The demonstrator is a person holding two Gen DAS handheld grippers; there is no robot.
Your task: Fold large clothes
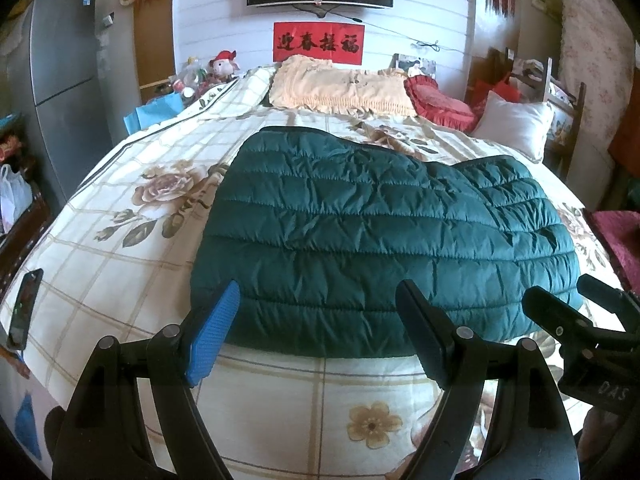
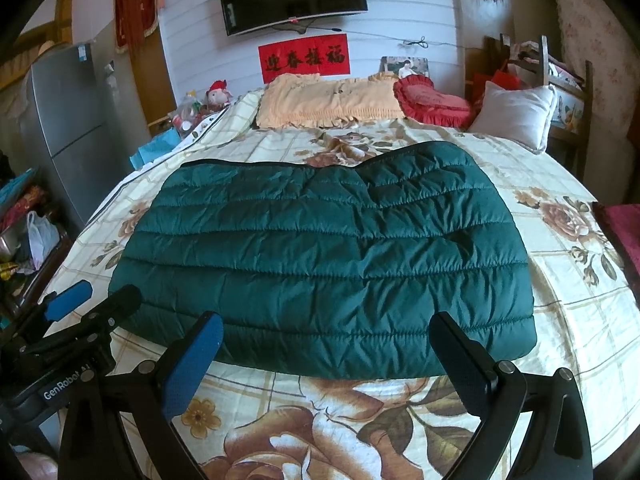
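Observation:
A dark green quilted puffer jacket [image 1: 384,240] lies folded into a wide block on the floral bed cover [image 1: 120,240]; it also shows in the right wrist view [image 2: 324,256]. My left gripper [image 1: 320,332] is open and empty, held just above the jacket's near left hem. My right gripper [image 2: 332,364] is open and empty over the jacket's near edge. The right gripper also shows at the right of the left wrist view [image 1: 576,304], and the left gripper at the left of the right wrist view [image 2: 96,300].
A black phone [image 1: 25,308] lies at the bed's left edge. Pillows, a peach one [image 1: 340,88], a red one [image 1: 440,104] and a white one [image 1: 516,124], sit at the head. A grey fridge [image 1: 60,80] and clutter stand to the left. A maroon cloth [image 1: 620,236] lies at the right.

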